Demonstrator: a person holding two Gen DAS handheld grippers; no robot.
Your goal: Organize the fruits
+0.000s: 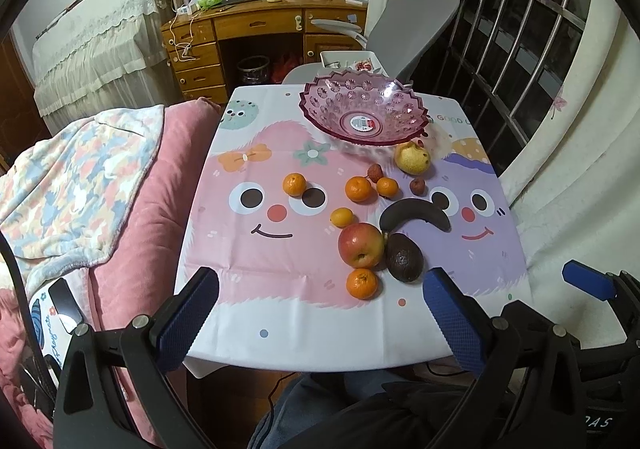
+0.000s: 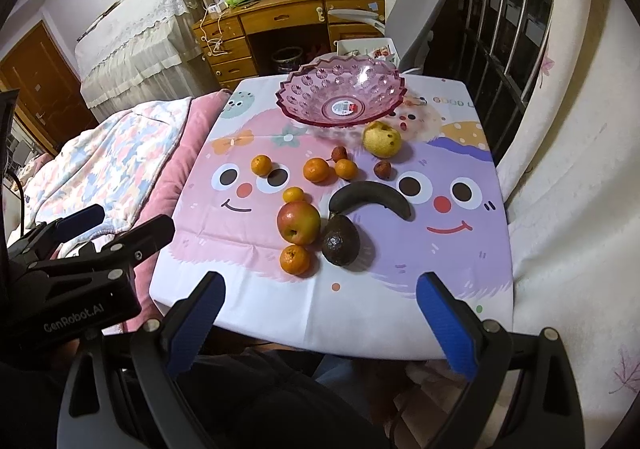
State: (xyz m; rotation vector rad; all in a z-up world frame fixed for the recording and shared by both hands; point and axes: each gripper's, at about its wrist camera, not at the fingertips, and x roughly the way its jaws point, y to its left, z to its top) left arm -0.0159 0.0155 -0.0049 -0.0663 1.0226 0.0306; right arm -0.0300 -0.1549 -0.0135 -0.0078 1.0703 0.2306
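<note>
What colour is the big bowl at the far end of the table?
The bowl is translucent pink with a flower-like pattern, clearest in the right wrist view.

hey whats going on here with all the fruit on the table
Nothing is being handled yet. The left gripper and right gripper both hang open over the near edge of the table, holding nothing. The pink bowl at the far end holds no fruit. The apple, avocado, banana, pear and small oranges lie loose on the cloth.
</note>
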